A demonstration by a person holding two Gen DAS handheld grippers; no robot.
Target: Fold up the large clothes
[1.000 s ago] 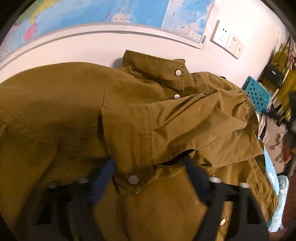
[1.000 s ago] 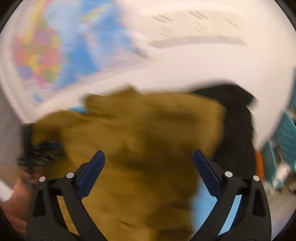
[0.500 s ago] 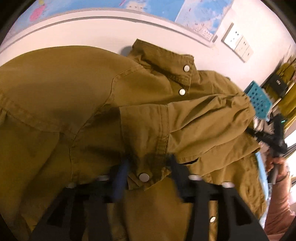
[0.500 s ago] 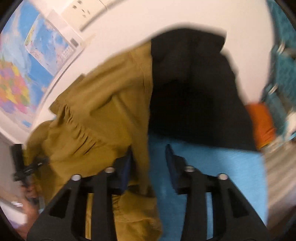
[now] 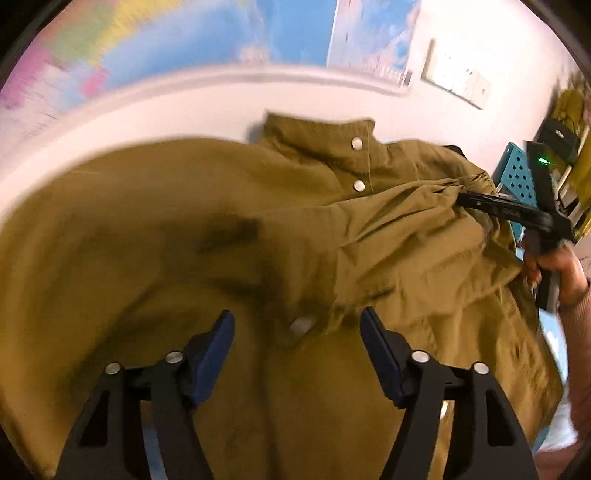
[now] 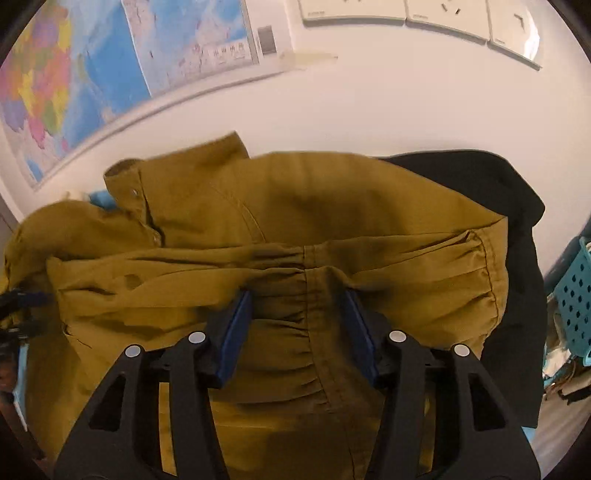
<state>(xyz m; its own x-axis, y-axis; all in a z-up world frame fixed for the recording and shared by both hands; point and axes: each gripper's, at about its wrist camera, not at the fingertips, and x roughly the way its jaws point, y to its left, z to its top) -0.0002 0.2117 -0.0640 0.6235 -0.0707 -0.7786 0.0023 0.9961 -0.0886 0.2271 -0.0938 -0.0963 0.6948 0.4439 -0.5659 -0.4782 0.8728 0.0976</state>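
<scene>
nearest in the left wrist view, the left hand-held gripper (image 5: 297, 332) stands with its blue pads apart above the shirt (image 5: 184, 240); its jaws have just been opening, and a cuff with a white snap (image 5: 301, 326) lies between and beneath them, not pressed by either pad. in the right wrist view, the right hand-held gripper (image 6: 297, 325) has gathered, pleated cloth of the shirt (image 6: 332, 206) between its blue pads; its jaws have just been opening a little, and whether the pads press on the cloth cannot be told.

the shirt is an olive-brown, heavy cotton garment, lying spread and rumpled, front up. a sleeve is folded across the chest, with soft creases and a line of gathers near its cuff. white snaps run down the placket below the stand-up collar (image 5: 317, 129), which points toward the wall. under the shirt's edge a light blue surface (image 6: 99, 197) peeks out.

just beyond, to the right, a black garment (image 6: 517, 229) lies partly under the shirt. a turquoise perforated basket (image 6: 576, 295) sits at the far right. on the white wall behind hang a coloured map (image 6: 74, 85) and a row of white sockets (image 6: 424, 11).

at the right edge of the left wrist view, a person's hand (image 5: 557, 269) grips the black handle of the other tool.
</scene>
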